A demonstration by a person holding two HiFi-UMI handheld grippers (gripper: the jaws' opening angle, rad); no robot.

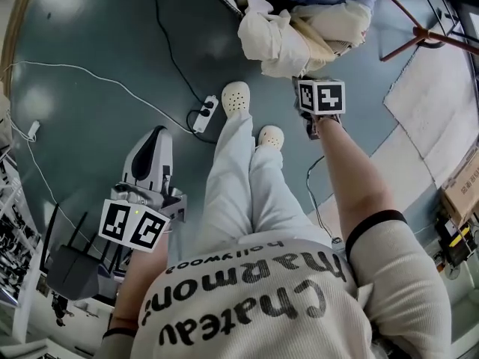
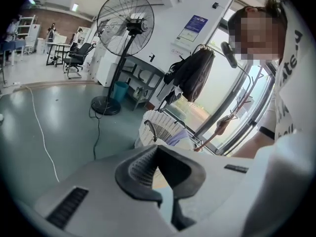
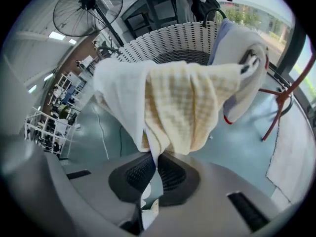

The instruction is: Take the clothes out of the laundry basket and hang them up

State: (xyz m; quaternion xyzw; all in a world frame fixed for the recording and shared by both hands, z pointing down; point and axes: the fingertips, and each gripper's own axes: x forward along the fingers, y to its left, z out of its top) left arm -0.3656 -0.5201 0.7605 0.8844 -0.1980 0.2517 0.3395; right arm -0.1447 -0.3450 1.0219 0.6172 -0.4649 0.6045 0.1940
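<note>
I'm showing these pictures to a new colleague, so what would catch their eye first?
The cream cloth hanging over the white wicker basket stands out, its edge pinched in the right hand-held gripper. A big floor fan stands beyond the basket, and the left hand-held gripper is shut and empty.

right tool [image 3: 154, 166] pinches a cream checked cloth [image 3: 185, 107] (draped over the white wicker basket [image 3: 163, 42] rim)
</note>
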